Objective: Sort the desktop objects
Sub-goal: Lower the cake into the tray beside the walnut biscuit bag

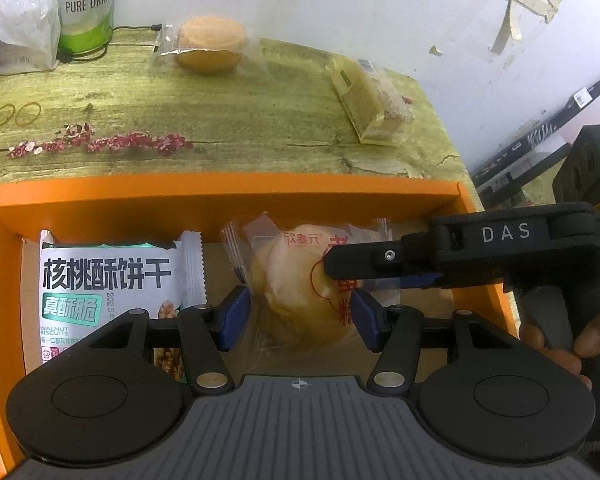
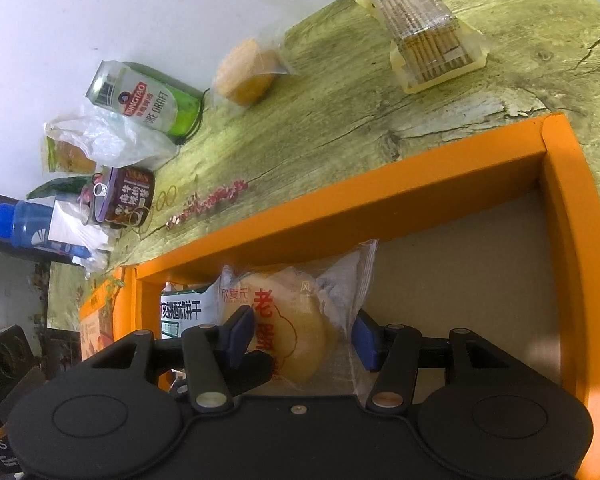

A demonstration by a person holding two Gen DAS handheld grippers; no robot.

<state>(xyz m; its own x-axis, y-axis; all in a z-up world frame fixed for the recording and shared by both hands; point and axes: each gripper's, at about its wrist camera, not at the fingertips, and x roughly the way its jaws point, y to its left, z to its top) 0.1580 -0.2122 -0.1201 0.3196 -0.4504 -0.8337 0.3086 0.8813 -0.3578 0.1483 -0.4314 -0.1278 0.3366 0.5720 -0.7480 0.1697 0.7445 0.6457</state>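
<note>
The right part of the orange box (image 2: 572, 264) is left bare (brown floor showing), so a tool can be lowered there. The left part is taken up by a biscuit packet (image 1: 108, 280) and the middle by a wrapped bun (image 2: 296, 332). Open bench (image 1: 220, 120) is left beyond the box wall.

Blue bottle (image 2: 18, 222) beside white wall (image 2: 80, 12)

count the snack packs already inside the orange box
2: the walnut biscuits at the box's left, the pastry beside them; more may hide under the grippers.
</note>
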